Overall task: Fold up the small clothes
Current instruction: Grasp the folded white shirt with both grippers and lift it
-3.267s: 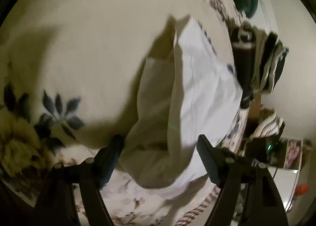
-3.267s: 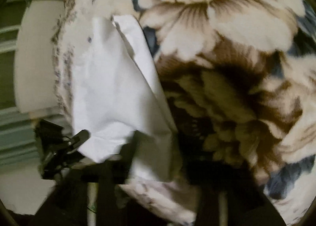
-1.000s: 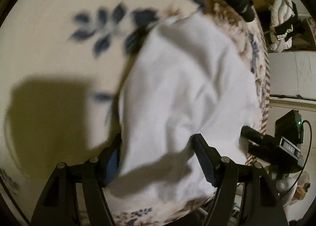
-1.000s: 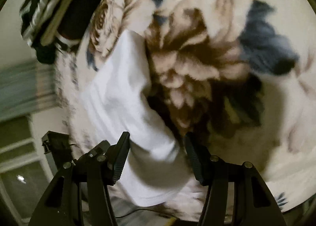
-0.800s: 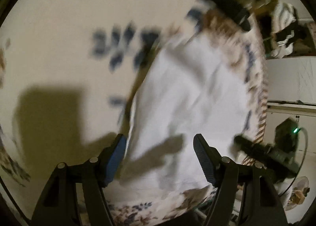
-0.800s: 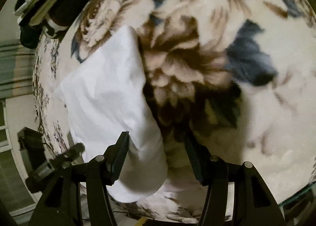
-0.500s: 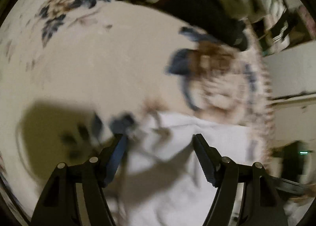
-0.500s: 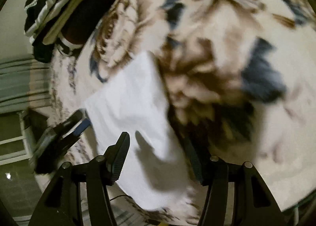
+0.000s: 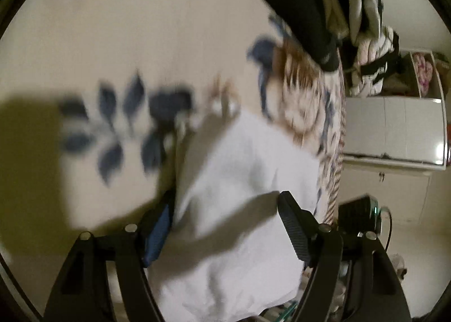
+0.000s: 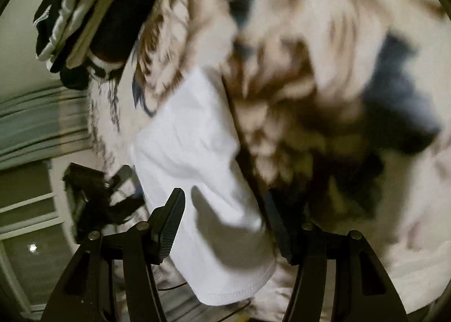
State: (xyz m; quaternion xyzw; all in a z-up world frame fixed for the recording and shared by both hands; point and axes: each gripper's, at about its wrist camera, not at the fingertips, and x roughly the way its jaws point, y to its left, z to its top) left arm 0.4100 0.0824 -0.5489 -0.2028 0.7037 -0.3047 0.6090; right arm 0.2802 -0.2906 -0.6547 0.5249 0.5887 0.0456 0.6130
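Left gripper (image 9: pixel 225 226) is spread wide, both fingers (image 9: pixel 293 226) clear of cloth pressure as far as the blur allows, with the white garment (image 9: pixel 242 209) lying under and between them; it reads as released, not clamped. Left finger has a blue pad, right finger a black ribbed pad. Right gripper (image 10: pixel 222 223) also stands apart, jaws not pinching; the white garment (image 10: pixel 197 170) runs down between the fingers (image 10: pixel 169 226) and past them toward the bottom of the view, hemmed edge visible at the lower end. In the right wrist view the left gripper (image 10: pixel 112 195) shows as a dark blurred shape just beside the garment's left side. The garment is a folded, roughly rectangular white piece lying flat on the bed, near the bed's edge: in the left wrist view the floral blanket (image 9: pixel 118 54) drops off just to the garment's right, with the floor beyond. Blanket is cream with blue leaf prints and big brown flowers (image 10: pixel 296 82). Dark shadow of the rig falls on the blanket at left. At the far end of the bed, a pile of dark and striped clothes (image 10: pixel 84 12) sits at the blanket's edge, well apart from the white garment. Off the bed, a white cabinet (image 9: pixel 394 130) stands against the wall with more bundled fabric on top. Both views are motion-blurred, so fine creases are hard to tell.
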